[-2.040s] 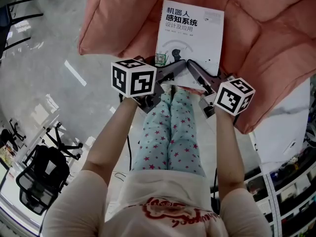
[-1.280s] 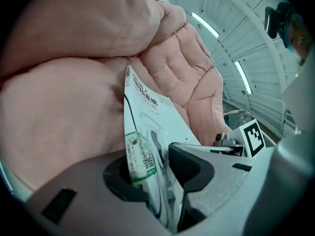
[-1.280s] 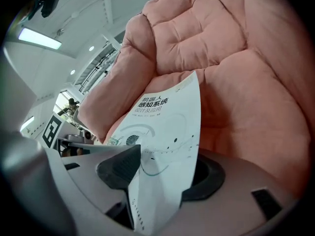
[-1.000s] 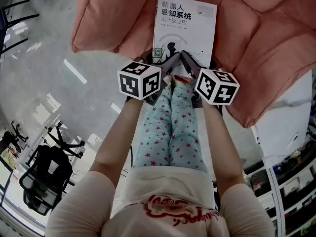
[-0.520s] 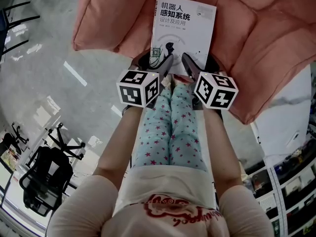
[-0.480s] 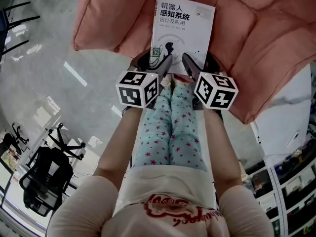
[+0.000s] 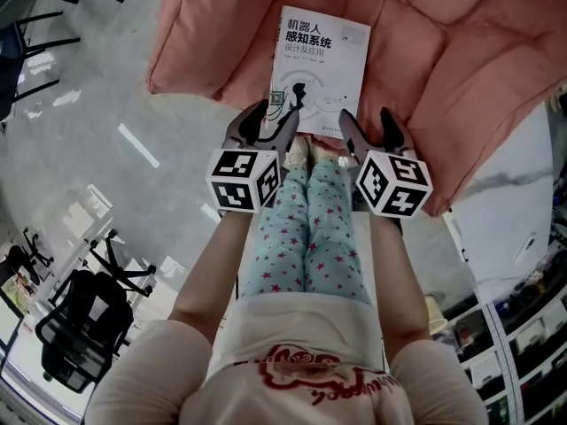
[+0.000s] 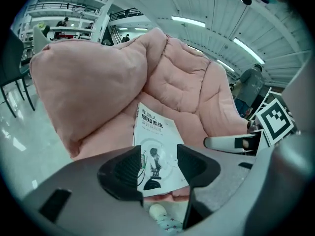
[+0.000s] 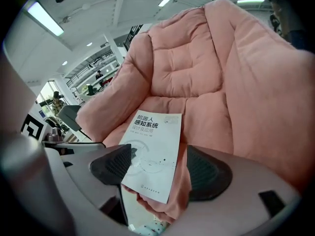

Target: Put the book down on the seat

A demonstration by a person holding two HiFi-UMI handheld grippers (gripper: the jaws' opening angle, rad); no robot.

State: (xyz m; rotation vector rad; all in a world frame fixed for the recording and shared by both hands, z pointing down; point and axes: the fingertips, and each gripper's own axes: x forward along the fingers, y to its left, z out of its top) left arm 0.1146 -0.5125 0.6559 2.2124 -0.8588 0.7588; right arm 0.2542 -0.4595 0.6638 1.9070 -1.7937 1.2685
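The white book (image 7: 321, 69) with a printed cover lies flat on the pink cushioned seat (image 7: 443, 51), close to its front edge. Neither gripper holds it. My left gripper (image 7: 264, 124) is open just short of the book's near left corner. My right gripper (image 7: 368, 127) is open at the near right corner, also clear of it. In the left gripper view the book (image 8: 155, 149) shows beyond the spread jaws of the left gripper (image 8: 157, 168). In the right gripper view the book (image 9: 152, 151) lies ahead of the right gripper (image 9: 160, 171), its near corner slightly over the seat edge.
The person's legs in star-patterned trousers (image 7: 310, 228) stand right in front of the seat. A glossy grey floor (image 7: 115, 149) spreads to the left, with a black office chair (image 7: 80, 317) at lower left. Shelves (image 7: 523, 326) stand at the lower right.
Both grippers were shut on the book's near edge; they have opened wide and drawn back toward the person. The book stays on the seat.
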